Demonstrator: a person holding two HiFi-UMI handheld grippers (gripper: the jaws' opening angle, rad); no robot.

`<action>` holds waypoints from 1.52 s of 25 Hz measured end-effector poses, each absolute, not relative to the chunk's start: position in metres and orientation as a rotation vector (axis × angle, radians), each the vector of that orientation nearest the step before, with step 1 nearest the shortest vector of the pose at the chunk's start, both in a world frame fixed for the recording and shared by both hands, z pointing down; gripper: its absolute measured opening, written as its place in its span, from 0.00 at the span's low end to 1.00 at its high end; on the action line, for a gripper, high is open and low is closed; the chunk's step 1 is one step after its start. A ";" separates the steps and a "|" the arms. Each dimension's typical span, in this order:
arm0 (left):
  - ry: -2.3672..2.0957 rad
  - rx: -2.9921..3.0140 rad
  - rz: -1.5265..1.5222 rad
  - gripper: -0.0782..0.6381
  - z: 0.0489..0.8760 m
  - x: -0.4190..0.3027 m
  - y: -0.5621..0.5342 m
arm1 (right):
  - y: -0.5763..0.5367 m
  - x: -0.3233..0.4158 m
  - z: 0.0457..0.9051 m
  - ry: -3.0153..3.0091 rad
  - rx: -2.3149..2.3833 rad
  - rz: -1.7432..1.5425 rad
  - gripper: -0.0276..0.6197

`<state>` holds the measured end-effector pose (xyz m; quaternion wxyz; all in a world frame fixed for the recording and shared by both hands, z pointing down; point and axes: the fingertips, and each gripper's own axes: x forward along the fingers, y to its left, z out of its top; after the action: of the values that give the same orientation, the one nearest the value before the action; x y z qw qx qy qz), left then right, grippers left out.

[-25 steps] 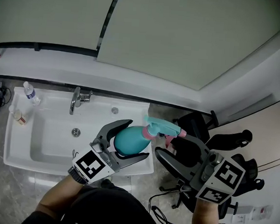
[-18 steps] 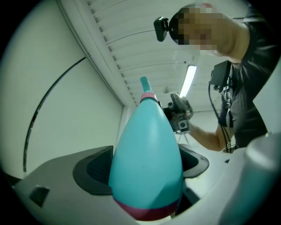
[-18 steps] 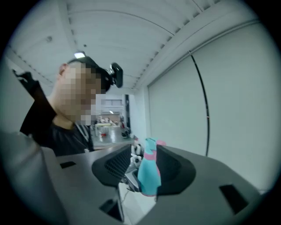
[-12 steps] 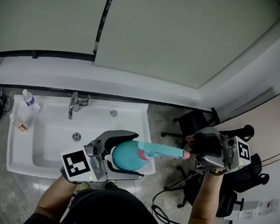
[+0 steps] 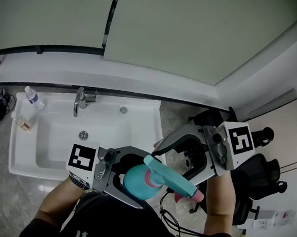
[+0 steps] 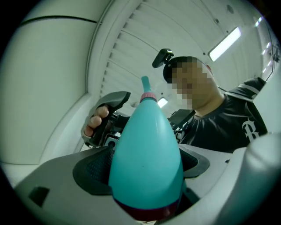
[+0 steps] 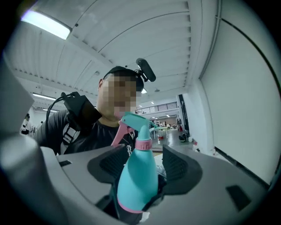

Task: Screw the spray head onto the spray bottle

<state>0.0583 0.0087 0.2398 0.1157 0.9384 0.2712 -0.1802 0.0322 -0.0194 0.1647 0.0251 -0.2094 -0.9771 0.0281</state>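
Note:
The teal spray bottle lies level in front of the person's chest, with my left gripper shut on its body. In the left gripper view both pads press the bottle. The teal spray head, with its pink trigger and pink collar, sits on the neck and points lower right. My right gripper hovers just above the head, open. Its jaws have just been opening. In the right gripper view the bottle and spray head show in the gap of the right gripper, and the pads do not press on them.
A white sink with a chrome tap stands at the left, a small water bottle on its back corner. Black office chairs crowd the right side. Cables lie on the floor below.
The right gripper has come off the spray head's tip, moved up and left, and its jaws stand wider. The left gripper has swung the bottle nearer, so the head now points lower right.

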 end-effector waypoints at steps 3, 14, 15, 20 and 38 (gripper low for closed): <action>0.879 2.680 -0.544 0.71 0.243 0.055 0.018 | -0.014 0.017 0.170 -3.013 -0.738 0.122 0.41; 0.991 2.576 -0.571 0.71 0.263 0.030 0.021 | -0.003 -0.017 0.186 -3.000 -0.847 0.172 0.29; 0.980 2.579 -0.580 0.71 0.264 0.029 0.019 | -0.005 -0.018 0.187 -3.009 -0.820 0.189 0.28; 0.814 2.662 -0.584 0.71 0.256 0.036 0.000 | -0.026 -0.011 0.178 -3.094 -0.560 0.305 0.25; -0.582 3.040 -0.042 0.71 0.321 0.028 -0.112 | -0.114 0.009 0.239 -2.869 0.830 0.393 0.25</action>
<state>0.0285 -0.1115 0.3214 0.0230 0.9818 -0.1880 -0.0134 0.0086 -0.1143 0.2386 0.0646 0.2748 -0.9505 0.1301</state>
